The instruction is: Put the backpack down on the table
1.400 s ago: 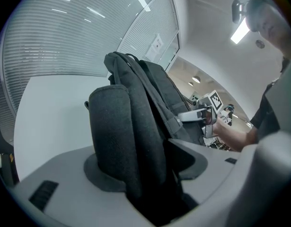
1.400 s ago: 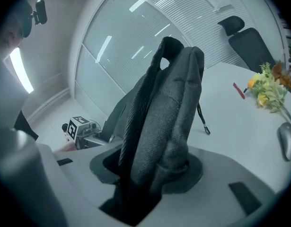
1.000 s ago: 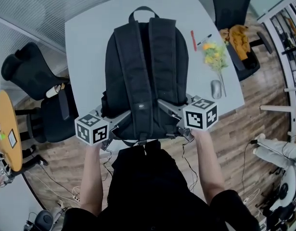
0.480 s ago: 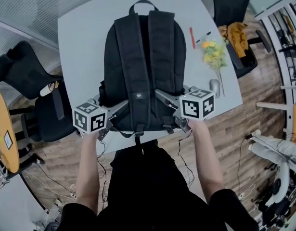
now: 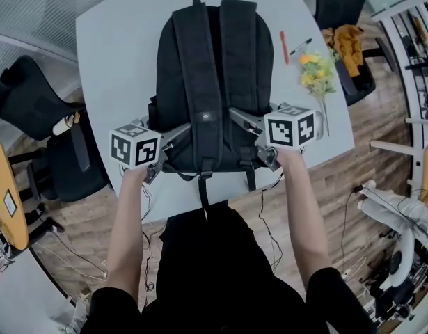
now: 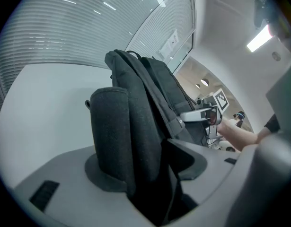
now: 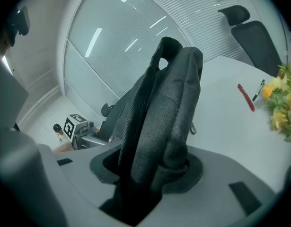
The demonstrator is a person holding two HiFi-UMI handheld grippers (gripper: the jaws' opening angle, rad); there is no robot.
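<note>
Head view: the black fabric backpack (image 5: pixel 214 75) is straps-up over the white rounded table (image 5: pixel 109 54), with its bottom end at the near edge. Can't tell if it's actually resting on it. The left gripper (image 5: pixel 177 136) and right gripper (image 5: pixel 243 119) pinch its lower sides.

Left gripper view: jaws clamped on a fold of backpack fabric.

Right gripper view: same deal, jaws squeezing the fabric, with the table behind.

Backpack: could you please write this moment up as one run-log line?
backpack: over table, straps up | left tool: shut on backpack | right tool: shut on backpack | on table: pens, flowers
</note>
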